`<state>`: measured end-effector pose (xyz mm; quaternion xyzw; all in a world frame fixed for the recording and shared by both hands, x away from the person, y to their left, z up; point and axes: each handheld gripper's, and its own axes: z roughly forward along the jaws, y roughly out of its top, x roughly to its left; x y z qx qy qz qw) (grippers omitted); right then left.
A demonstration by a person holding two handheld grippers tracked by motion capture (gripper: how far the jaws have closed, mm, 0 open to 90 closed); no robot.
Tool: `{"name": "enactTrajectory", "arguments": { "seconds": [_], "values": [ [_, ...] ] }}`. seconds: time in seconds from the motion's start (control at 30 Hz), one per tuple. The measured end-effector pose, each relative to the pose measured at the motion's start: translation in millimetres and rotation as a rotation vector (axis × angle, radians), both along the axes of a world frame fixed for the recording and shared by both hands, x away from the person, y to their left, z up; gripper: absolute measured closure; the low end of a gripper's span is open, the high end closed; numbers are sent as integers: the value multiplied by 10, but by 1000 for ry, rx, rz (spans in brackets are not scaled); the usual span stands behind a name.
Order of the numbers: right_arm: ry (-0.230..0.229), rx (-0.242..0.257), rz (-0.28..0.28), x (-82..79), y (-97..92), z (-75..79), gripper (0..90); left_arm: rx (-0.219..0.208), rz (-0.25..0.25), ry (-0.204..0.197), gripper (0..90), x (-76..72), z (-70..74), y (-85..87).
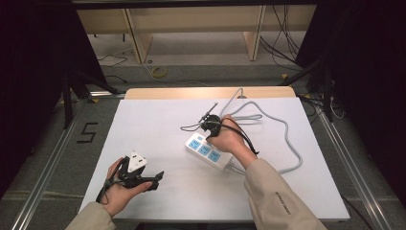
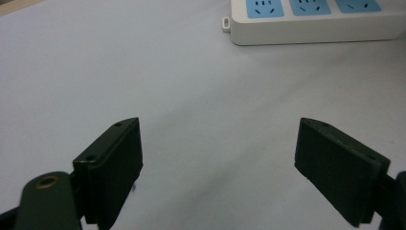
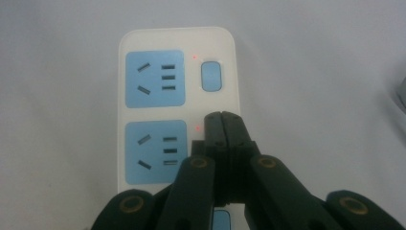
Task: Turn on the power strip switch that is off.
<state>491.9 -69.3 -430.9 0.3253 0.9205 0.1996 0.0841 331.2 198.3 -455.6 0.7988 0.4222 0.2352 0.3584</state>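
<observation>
A white power strip (image 1: 209,152) with blue socket faces lies slanted at the middle of the white table (image 1: 158,120). Its grey cable (image 1: 288,139) loops off to the right and back. In the right gripper view, my right gripper (image 3: 222,120) is shut with nothing in it, its tips down on the power strip (image 3: 177,110) where the second socket's switch sits; the first switch (image 3: 211,75) shows beyond, and small red lights glow beside both. From above, the right gripper (image 1: 209,136) stands over the strip's far end. My left gripper (image 1: 156,180) rests open near the front left. Its jaws are wide apart (image 2: 218,163), facing the power strip (image 2: 311,24).
Thin black leads (image 1: 196,125) trail from the right gripper over the table. Bare white surface lies between the left gripper and the strip. Beyond the far edge are wooden furniture legs (image 1: 136,40) and floor cables (image 1: 282,43). A "5" mark (image 1: 87,132) is on the floor at left.
</observation>
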Motion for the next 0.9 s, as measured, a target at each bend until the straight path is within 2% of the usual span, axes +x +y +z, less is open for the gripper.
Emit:
{"name": "enactTrajectory", "arguments": {
  "seconds": [0.5, 0.9],
  "values": [
    [-29, 61, -13, -19, -163, 92, 859, -1, 2, 4, 165, 3, -6, 0],
    [-52, 101, -46, -58, -364, 143, 800, 2, 3, 6, 168, 3, -7, 0]
  ]
}}
